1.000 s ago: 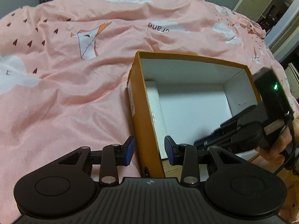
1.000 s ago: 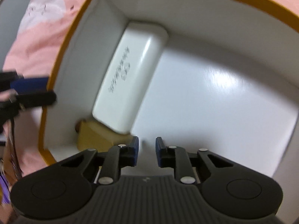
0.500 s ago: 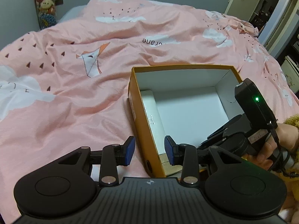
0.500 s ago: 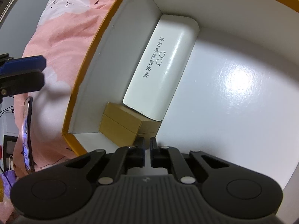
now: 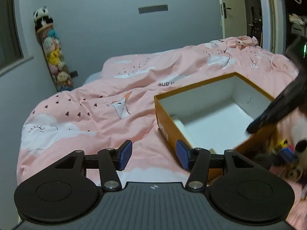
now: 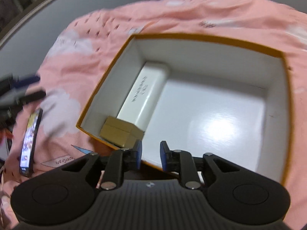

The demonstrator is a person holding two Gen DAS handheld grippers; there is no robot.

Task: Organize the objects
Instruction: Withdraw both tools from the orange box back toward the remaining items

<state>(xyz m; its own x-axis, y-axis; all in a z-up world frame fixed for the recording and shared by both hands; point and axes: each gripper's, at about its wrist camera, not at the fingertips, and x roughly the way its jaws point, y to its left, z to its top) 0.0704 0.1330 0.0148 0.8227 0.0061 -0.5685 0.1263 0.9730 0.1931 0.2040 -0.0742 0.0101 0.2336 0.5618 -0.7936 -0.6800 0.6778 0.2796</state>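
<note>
Both claws [image 5: 154,157] [image 6: 151,155] opening, empty, pulled back from orange box [image 6: 107,82] since earlier.

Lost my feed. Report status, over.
Left gripper opening, empty. Right gripper opening, empty. White case and brown box inside orange box. Nothing blocking.

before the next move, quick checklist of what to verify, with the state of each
1. Left tool carries nothing: ok, its jaws are opening with only pink bedding behind them.
2. Right tool carries nothing: ok, jaws opening, nothing between.
3. Long white glasses case lies inside the orange cardboard box: ok, along its left wall.
4. Small brown cardboard box is inside: ok, in the near left corner.
5. Room left in the orange box: ok, the white floor is mostly bare.
6. Plush toy right of the box: cannot tell, blurred.
</note>
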